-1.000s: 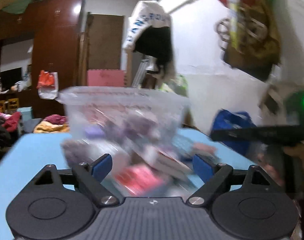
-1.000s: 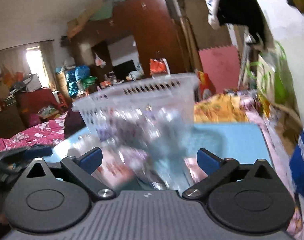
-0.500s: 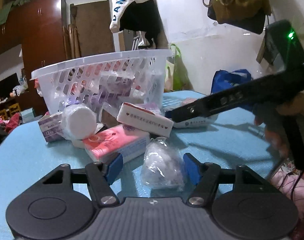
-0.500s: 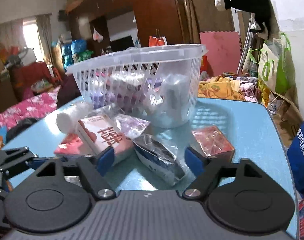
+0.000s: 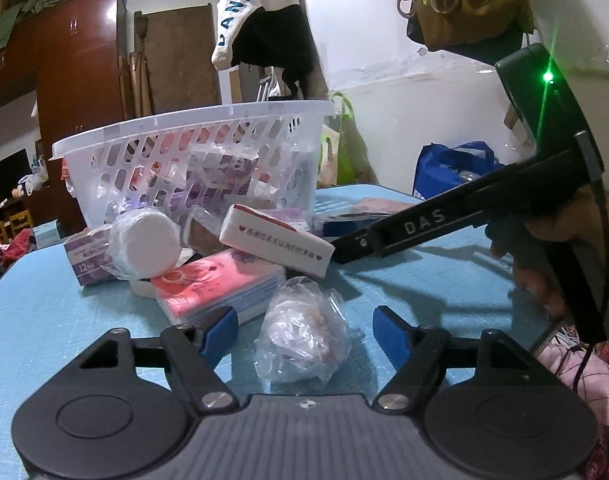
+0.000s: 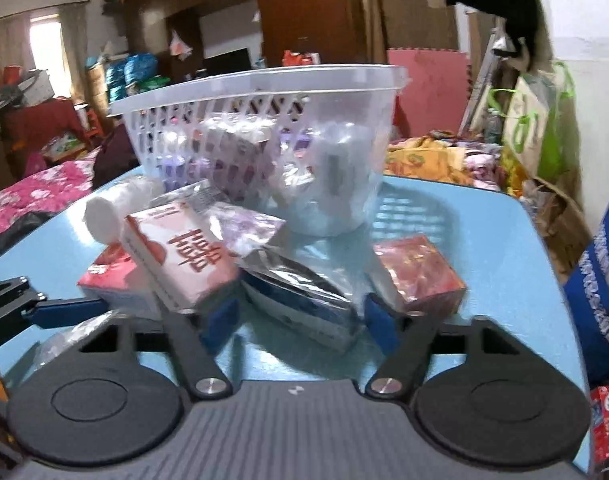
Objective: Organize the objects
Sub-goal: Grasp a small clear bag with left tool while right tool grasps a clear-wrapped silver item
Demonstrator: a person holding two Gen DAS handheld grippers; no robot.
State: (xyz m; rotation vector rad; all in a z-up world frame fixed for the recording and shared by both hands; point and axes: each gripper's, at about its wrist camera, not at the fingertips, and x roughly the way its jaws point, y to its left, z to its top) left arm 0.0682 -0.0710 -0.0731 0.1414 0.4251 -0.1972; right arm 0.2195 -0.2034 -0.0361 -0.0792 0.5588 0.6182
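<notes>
1. The left gripper (image 5: 304, 330) sits low over the blue table (image 5: 44, 320); its jaws are opening, with a crumpled clear plastic bag (image 5: 302, 332) of something pinkish between the blue pads, which stand clear of it on both sides.
2. The right gripper (image 6: 300, 318) has its jaws closing around a blue-and-white packet in glossy clear wrap (image 6: 304, 300); the right pad looks to be at the wrap's edge, but firm pressing cannot be told.
3. A white slotted plastic basket (image 5: 192, 152) stands at the far side of the table, already holding wrapped packs in purple, white and red.
4. In front of it lies a loose heap: a round white wrapped roll (image 5: 144, 240), a pink tissue pack (image 5: 220, 284), a white-and-red box with small hearts (image 5: 274, 240), and a purple pack (image 5: 84, 256) at the left.
5. A red shiny-wrapped box (image 6: 418, 276) lies apart, just right of the right gripper's packet.
</notes>
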